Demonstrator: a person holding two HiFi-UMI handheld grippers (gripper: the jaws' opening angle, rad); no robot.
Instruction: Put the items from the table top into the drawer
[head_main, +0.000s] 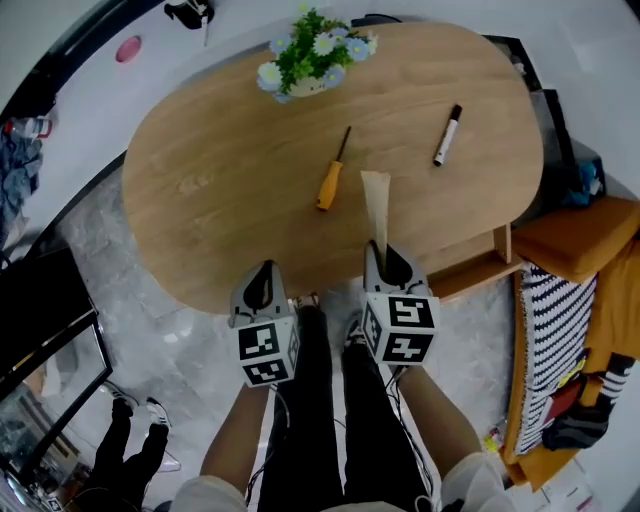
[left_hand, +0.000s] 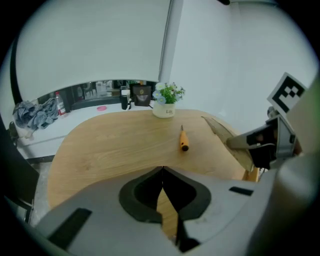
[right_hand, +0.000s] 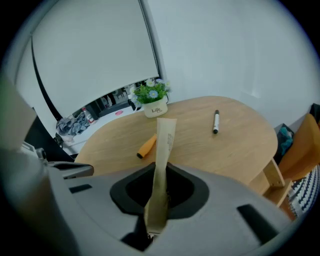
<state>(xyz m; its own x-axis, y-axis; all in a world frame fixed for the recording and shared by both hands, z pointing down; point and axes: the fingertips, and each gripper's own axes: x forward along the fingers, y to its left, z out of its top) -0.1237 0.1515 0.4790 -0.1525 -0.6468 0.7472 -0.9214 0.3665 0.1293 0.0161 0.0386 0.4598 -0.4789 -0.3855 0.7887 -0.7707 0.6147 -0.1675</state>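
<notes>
Head view: The oval light-wood table carries an orange-handled screwdriver, a black-and-white marker pen and a white pot of blue flowers. An open wooden drawer projects below the table's near right edge. The left gripper and right gripper hang at the near edge. A long tan paper packet rises from the right gripper, just beside the screwdriver.

Left gripper view: The jaws are pressed together with nothing between them. The screwdriver lies ahead on the table.

Right gripper view: The jaws are clamped on the paper packet's lower end, and it stands upright. The screwdriver lies to its left. The marker pen lies well apart at right.
</notes>
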